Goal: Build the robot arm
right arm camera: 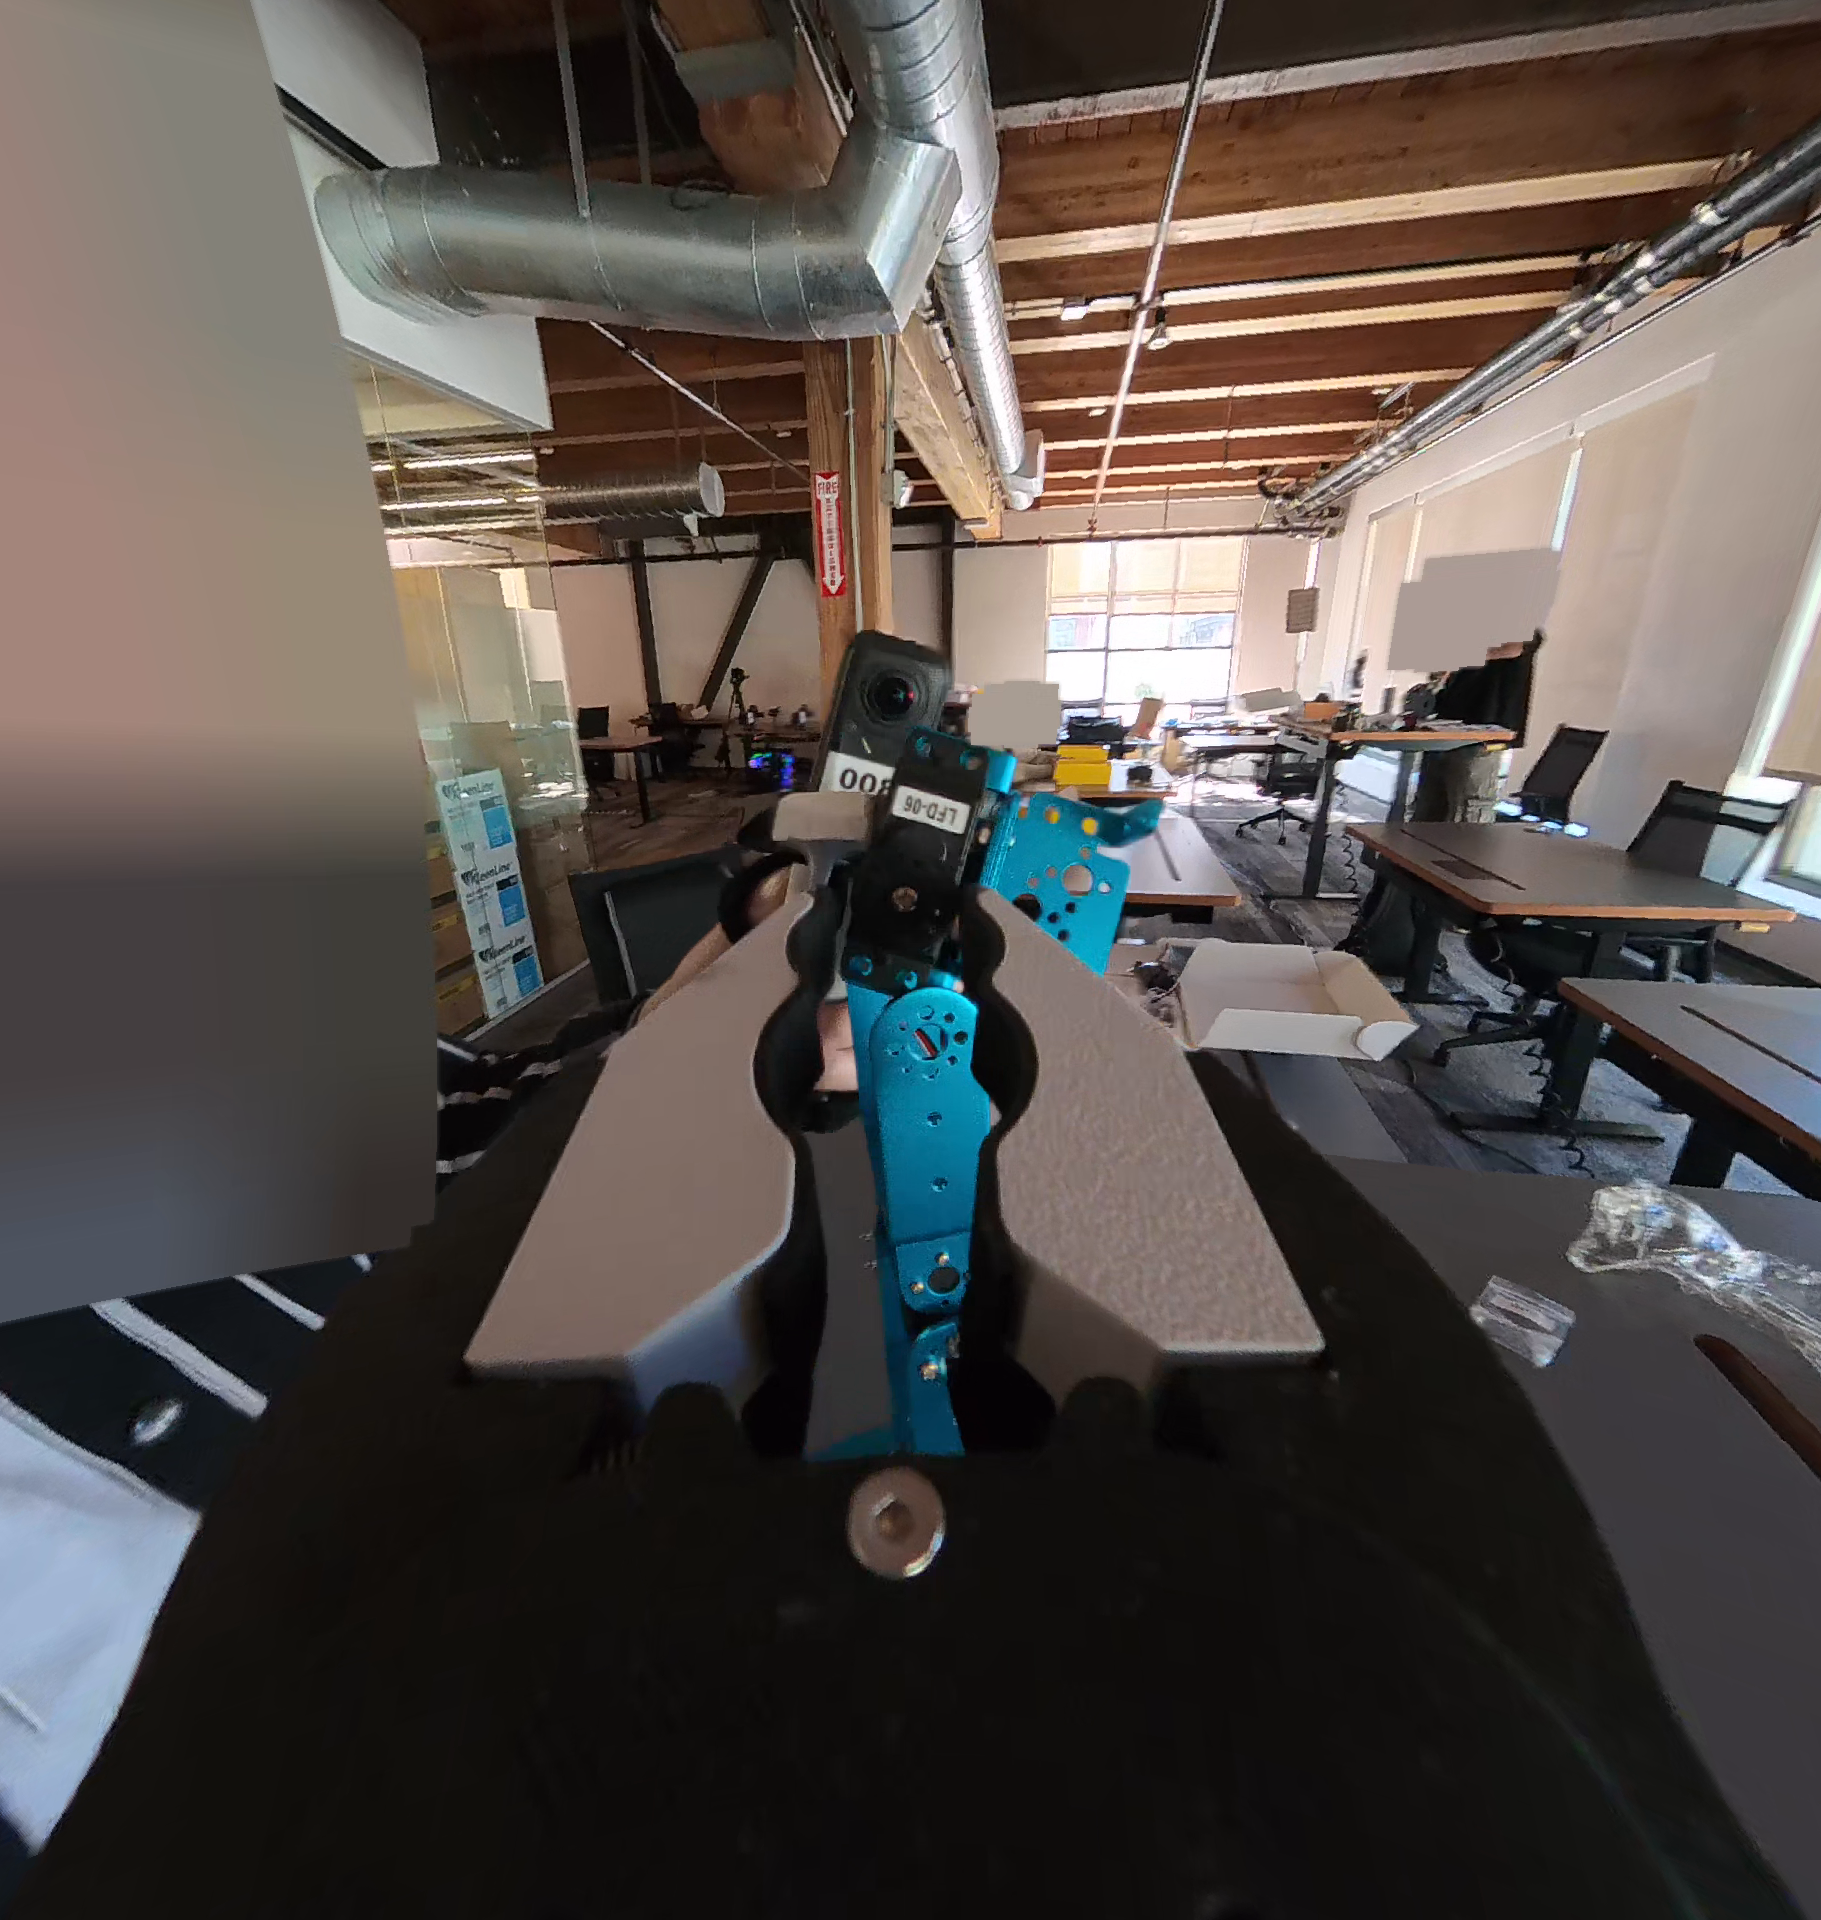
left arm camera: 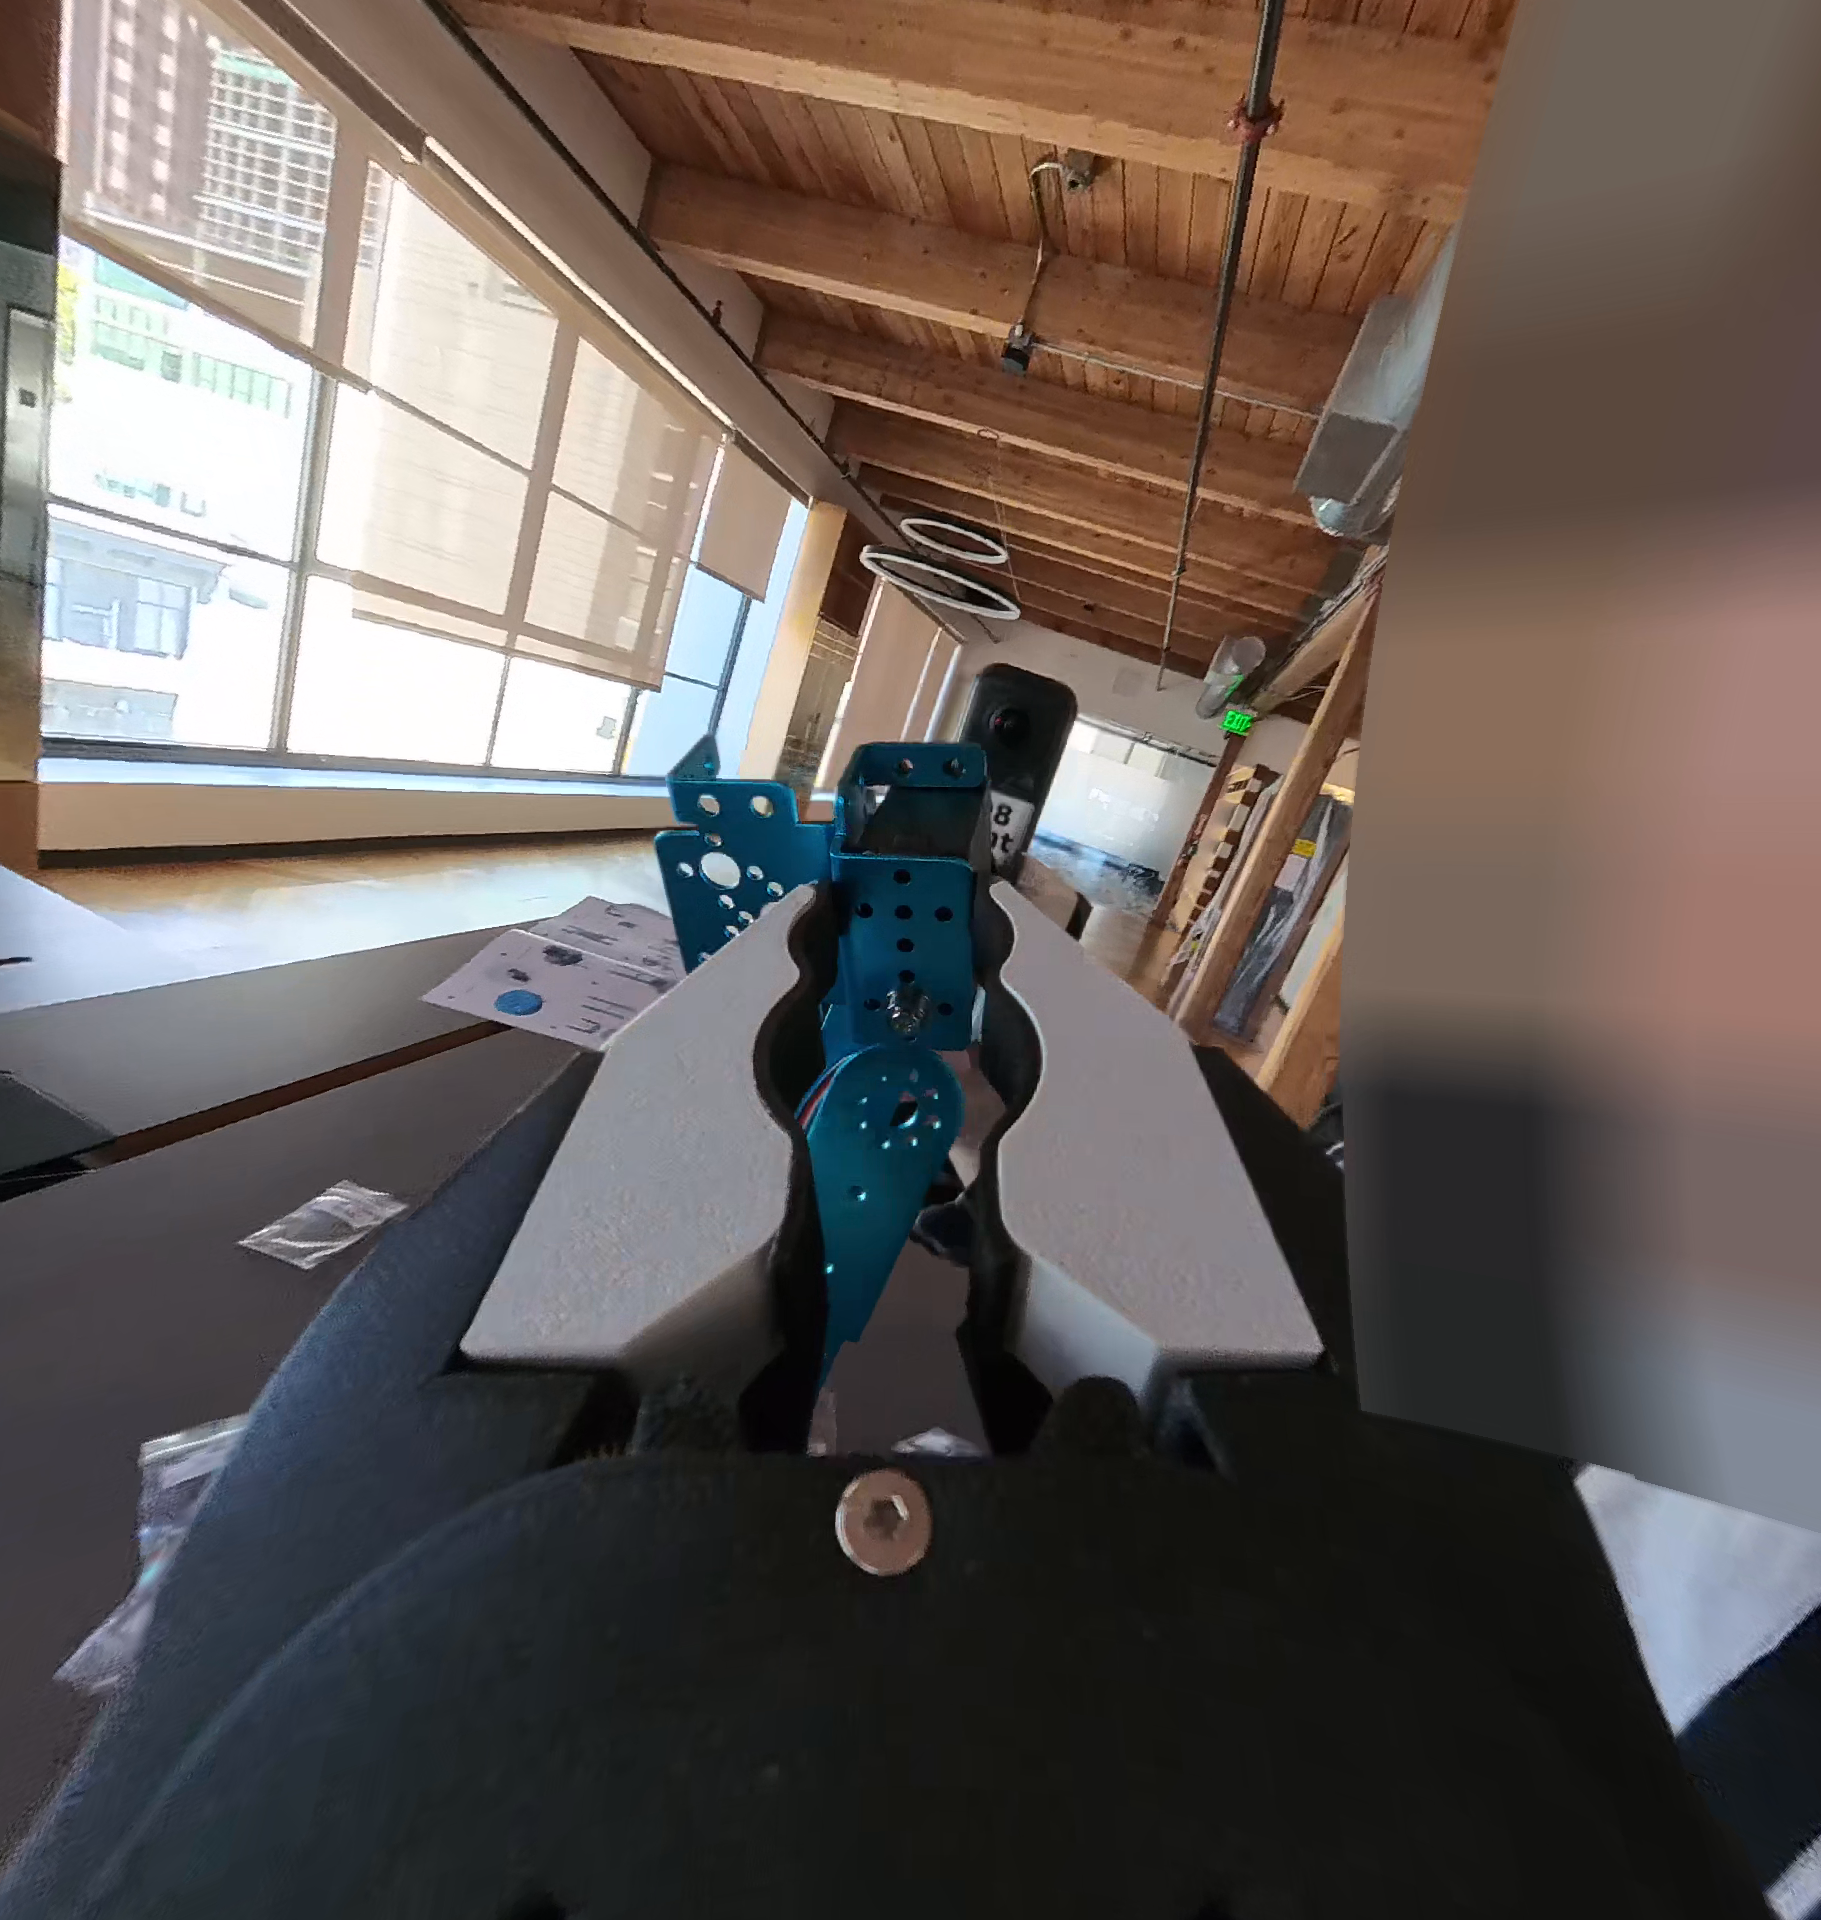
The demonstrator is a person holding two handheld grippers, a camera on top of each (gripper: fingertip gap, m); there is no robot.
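A blue perforated metal bracket assembly (left arm camera: 901, 966) with a black servo block sits between the fingers of my left gripper (left arm camera: 901, 914), which is shut on it and holds it up in the air. My right gripper (right arm camera: 901, 920) is shut on the same blue assembly (right arm camera: 921, 1101) from the opposite side. The two grippers face each other. The other gripper's black camera shows beyond the assembly in the left wrist view (left arm camera: 1015, 727) and in the right wrist view (right arm camera: 885, 696). A blue perforated plate (left arm camera: 724, 873) sticks out at the far end of the assembly; it also shows in the right wrist view (right arm camera: 1067, 878).
A dark table (left arm camera: 210, 1247) lies below with a printed instruction sheet (left arm camera: 573, 971) and small clear plastic bags (left arm camera: 324, 1221). In the right wrist view the table (right arm camera: 1612, 1455) carries crumpled clear plastic (right arm camera: 1695, 1262) and an open white cardboard box (right arm camera: 1290, 1003). Desks and office chairs stand behind. My two grippers' fingertips are within a few centimetres of each other.
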